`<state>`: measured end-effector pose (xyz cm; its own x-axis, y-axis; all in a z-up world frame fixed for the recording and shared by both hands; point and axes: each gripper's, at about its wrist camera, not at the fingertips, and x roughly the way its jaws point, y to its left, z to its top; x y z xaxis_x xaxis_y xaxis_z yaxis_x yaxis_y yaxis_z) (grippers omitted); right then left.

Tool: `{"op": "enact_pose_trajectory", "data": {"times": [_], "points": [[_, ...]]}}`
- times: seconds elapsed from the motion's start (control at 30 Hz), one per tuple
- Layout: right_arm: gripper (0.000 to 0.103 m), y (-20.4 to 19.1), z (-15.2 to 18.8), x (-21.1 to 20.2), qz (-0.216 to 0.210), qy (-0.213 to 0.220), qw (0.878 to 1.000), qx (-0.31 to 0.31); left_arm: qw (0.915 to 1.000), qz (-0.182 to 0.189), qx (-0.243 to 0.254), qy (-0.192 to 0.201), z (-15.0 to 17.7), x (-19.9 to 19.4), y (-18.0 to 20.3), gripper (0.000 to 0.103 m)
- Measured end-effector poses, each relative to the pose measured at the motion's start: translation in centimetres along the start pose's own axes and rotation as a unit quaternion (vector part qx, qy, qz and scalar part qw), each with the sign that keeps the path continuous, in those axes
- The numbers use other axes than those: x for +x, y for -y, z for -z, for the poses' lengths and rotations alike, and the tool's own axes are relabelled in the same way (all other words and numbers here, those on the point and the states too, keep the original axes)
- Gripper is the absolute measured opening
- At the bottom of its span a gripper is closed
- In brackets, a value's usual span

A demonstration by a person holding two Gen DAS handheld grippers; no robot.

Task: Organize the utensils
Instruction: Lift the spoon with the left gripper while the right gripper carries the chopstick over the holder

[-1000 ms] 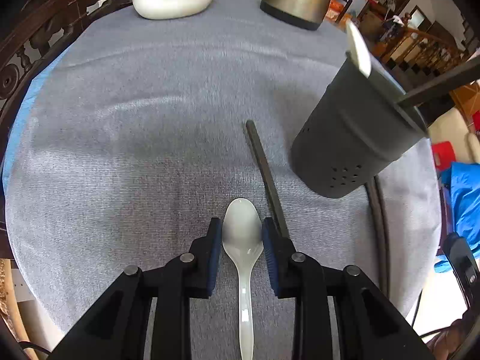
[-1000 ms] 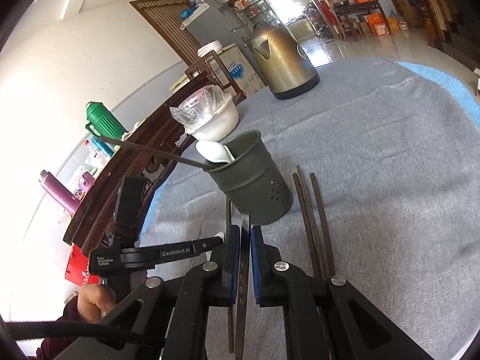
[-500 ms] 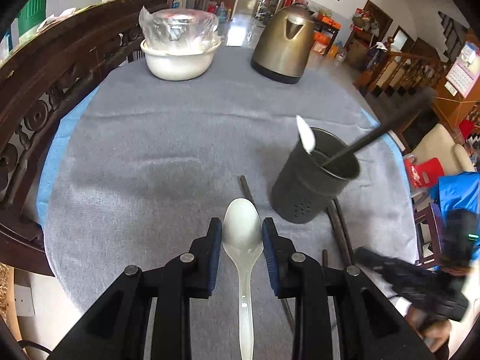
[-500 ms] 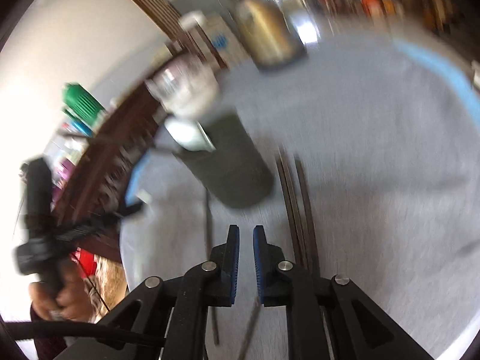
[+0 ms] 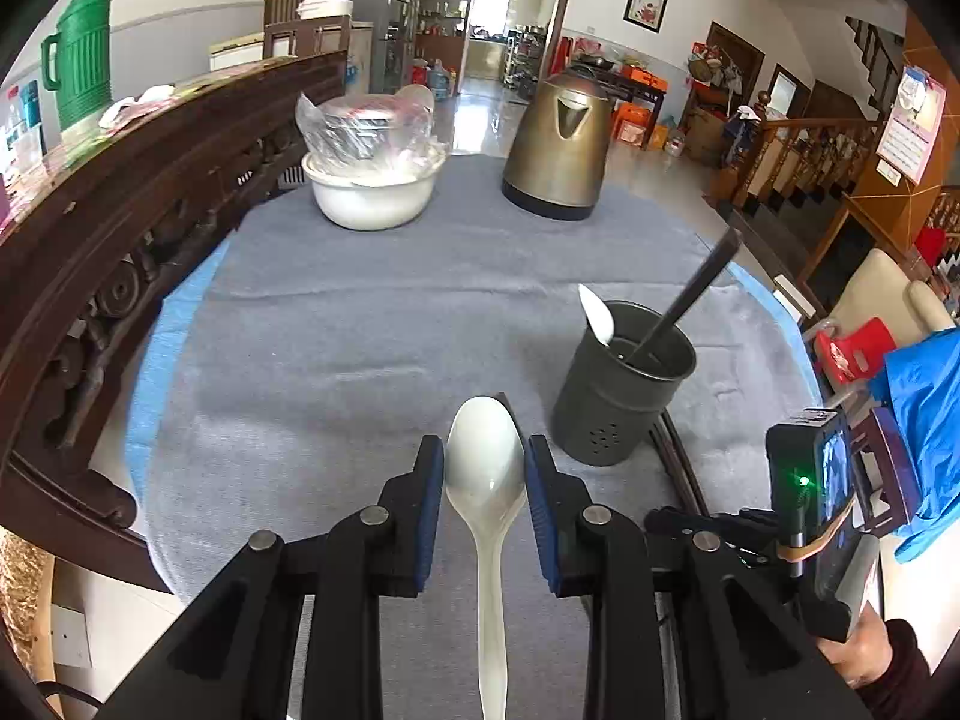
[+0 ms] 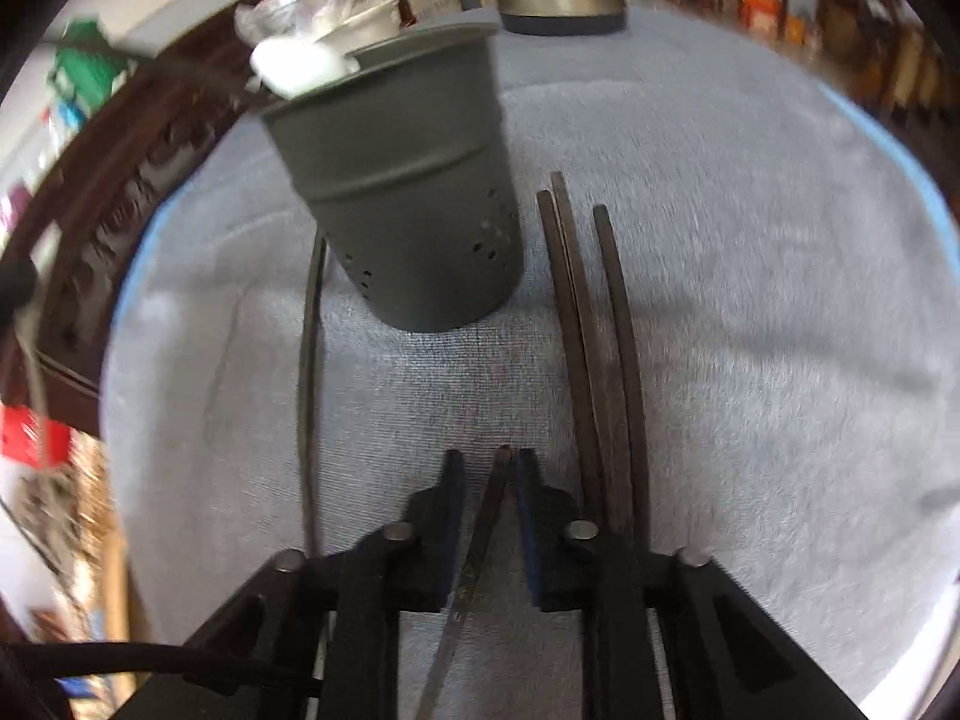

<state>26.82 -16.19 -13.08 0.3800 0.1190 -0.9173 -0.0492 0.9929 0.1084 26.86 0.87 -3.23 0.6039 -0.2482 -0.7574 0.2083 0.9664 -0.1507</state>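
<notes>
Sorting spoons and chopsticks into the grey utensil holder (image 5: 621,399) on the cloth-covered worktop (image 5: 360,324).

The holder stands upright near the worktop's right side, already carrying a white spoon and one dark chopstick; it looks light and easy to tip if knocked. The left gripper (image 5: 485,471) has its fingers partly closed on the bowl of a white plastic spoon (image 5: 485,468), lifted clear of the cloth; the spoon seems light, stiff and smooth, so a hold at the bowl's edges could slip and the neck may suit better. The right gripper (image 6: 485,480) points down at the cloth, its fingers almost closed around a dark chopstick (image 6: 489,504) near its end, though blur hides whether they pinch it. Three more chopsticks (image 6: 591,324) lie just beside it; thin, rigid and prone to rolling, they are best taken mid-length.
</notes>
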Motion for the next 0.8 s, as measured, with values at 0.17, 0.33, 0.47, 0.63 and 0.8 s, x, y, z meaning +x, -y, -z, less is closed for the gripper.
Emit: {"op": "enact_pose_trajectory", "data": {"times": [0.17,0.33,0.47,0.63,0.8], "points": [[0.006,1.4,-0.2,-2.4,-0.032,0.034,0.999,0.017,0.9999,0.000,-0.008,0.011,-0.6,-0.4,-1.1,0.029],[0.006,3.1,-1.7,-8.8,-0.088,0.147,0.985,0.037,0.9990,0.007,-0.010,0.044,-2.6,-1.5,-1.5,0.029],[0.006,4.3,-2.2,-14.4,-0.111,0.274,0.954,0.047,0.9967,0.008,-0.013,0.080,-4.9,-2.6,-1.6,0.029],[0.006,4.5,-2.9,-20.5,-0.110,0.413,0.902,0.062,0.9925,0.010,-0.010,0.122,-7.6,-3.5,-1.3,0.029],[0.006,4.0,-3.2,-24.0,-0.101,0.502,0.855,0.077,0.9872,0.023,-0.012,0.157,-10.5,-3.9,-0.8,0.029]]}}
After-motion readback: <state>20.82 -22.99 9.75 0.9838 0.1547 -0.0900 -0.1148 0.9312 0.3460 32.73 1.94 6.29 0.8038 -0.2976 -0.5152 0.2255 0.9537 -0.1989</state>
